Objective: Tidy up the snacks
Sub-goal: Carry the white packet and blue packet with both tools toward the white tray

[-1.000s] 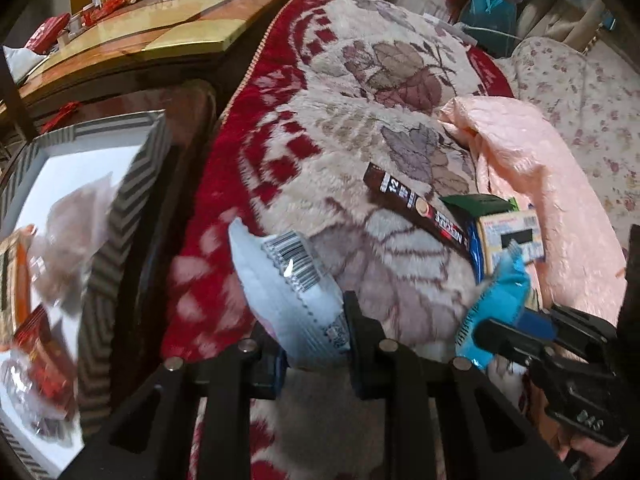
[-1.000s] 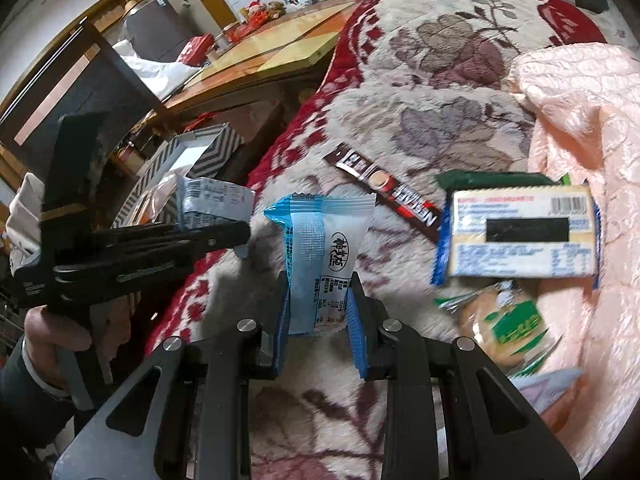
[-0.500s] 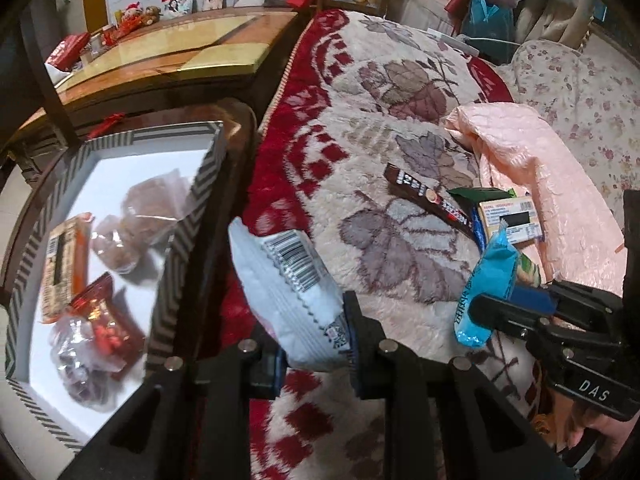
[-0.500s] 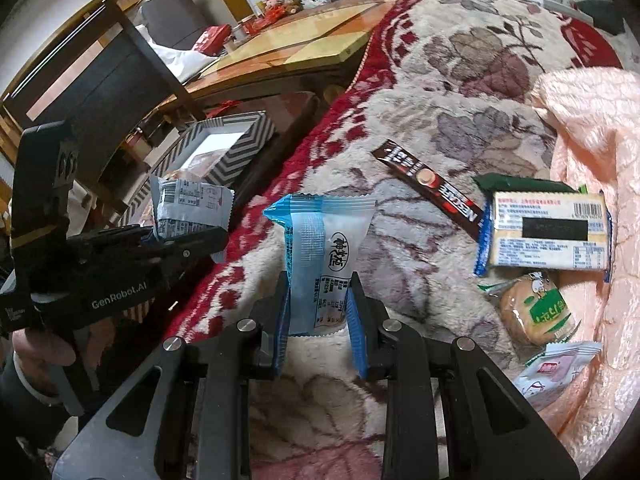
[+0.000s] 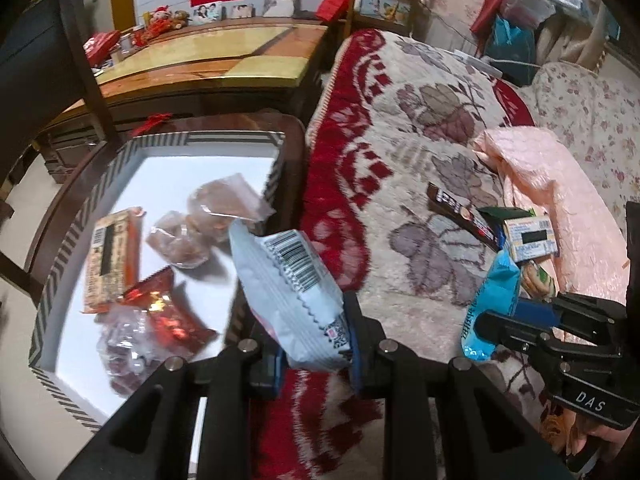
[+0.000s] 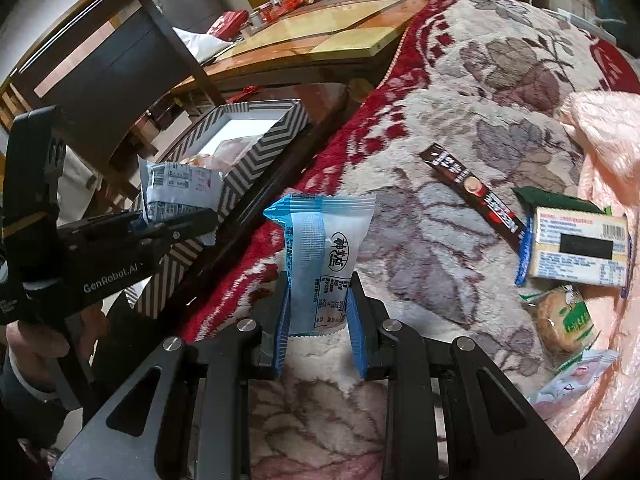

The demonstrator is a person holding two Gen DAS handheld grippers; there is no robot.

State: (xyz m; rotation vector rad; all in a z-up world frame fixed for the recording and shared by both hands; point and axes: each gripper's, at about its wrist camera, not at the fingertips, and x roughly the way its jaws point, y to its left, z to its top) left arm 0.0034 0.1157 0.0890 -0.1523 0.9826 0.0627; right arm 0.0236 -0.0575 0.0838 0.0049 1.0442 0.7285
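We are holding a snack in each gripper above the flowered blanket on the bed. The left gripper is keeping its fingers clamped on a white packet with a barcode, gripped at its lower crimped end, and the packet is leaning up and to the left, over the bed's left edge, just beside the striped box. That box is sitting on a dark wooden stand against the bed's left edge and is already carrying a flat orange packet, a red foil packet and a few clear-wrapped brown snacks.

The right gripper is pressing its blue-padded fingers on a blue and white packet, which is standing upright between them above the blanket, nearer the left edge of the bed than the loose snacks.

Toward the bed's right side, near the pink quilt, a brown coffee stick is lying diagonally on the blanket, with a pale yellow biscuit pack just beside its lower end, a round wrapped cookie below that, and a small white packet at the quilt's edge.
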